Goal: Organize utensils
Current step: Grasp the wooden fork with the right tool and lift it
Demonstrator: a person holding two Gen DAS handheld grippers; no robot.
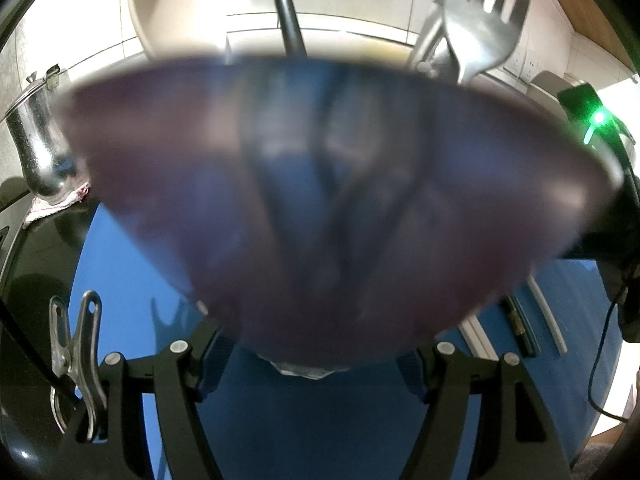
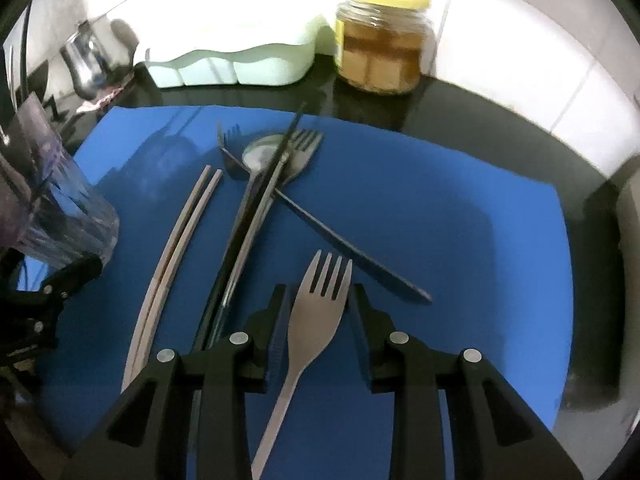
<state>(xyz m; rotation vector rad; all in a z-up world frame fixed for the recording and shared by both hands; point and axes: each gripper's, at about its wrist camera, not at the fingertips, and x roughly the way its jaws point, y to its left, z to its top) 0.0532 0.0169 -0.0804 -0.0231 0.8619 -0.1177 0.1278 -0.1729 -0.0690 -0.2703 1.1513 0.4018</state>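
Blue mat [image 2: 460,220] covers a dark counter; on it a smooth pale fork [image 2: 316,320] lies between the right gripper's [image 2: 318,300] parted jaws, unpinched. Beside it, the left gripper [image 1: 308,360] clamps a ribbed glass tumbler [image 1: 320,200].

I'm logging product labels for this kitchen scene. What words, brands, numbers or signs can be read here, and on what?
None can be read.
Jar: its yellow label faces sideways and is too blurred to read.
Glass, forks, chopsticks and mat: no print visible.
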